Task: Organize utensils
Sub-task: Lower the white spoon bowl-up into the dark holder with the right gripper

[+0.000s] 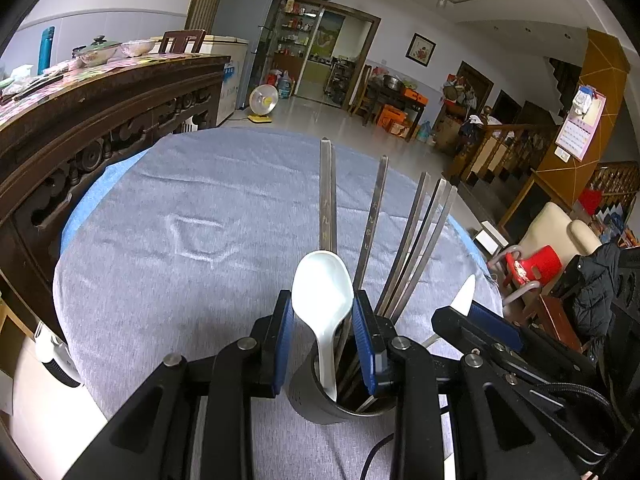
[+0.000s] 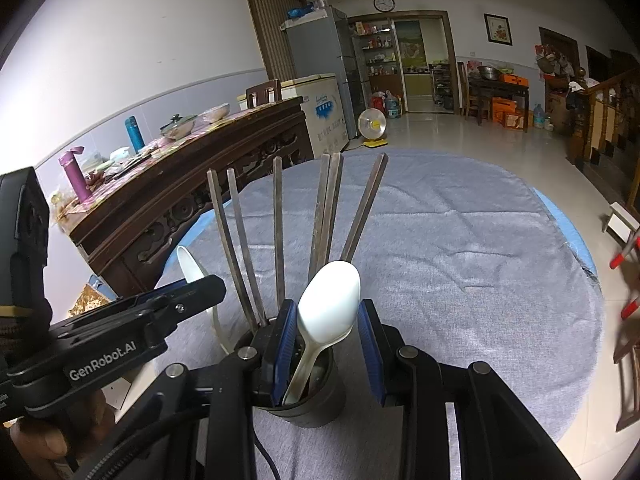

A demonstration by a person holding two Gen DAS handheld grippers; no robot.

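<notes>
Chopsticks (image 1: pixel 329 196) and both white spoons (image 1: pixel 322 292) stand in the dark holder (image 2: pixel 308 400); the counter (image 1: pixel 180 240) looks otherwise bare. Left gripper (image 1: pixel 323 344) and right gripper (image 2: pixel 328 352) each straddle a spoon, slightly apart, gripping nothing.

Glossy white plastic spoon (image 1: pixel 322 280), dull wooden chopsticks (image 1: pixel 327 196), matt dark cup (image 1: pixel 308 400), grey woven tablecloth (image 1: pixel 180 240)

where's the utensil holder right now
The dark utensil holder stands on the grey tablecloth, low in both wrist views, holding chopsticks and white spoons.
</notes>
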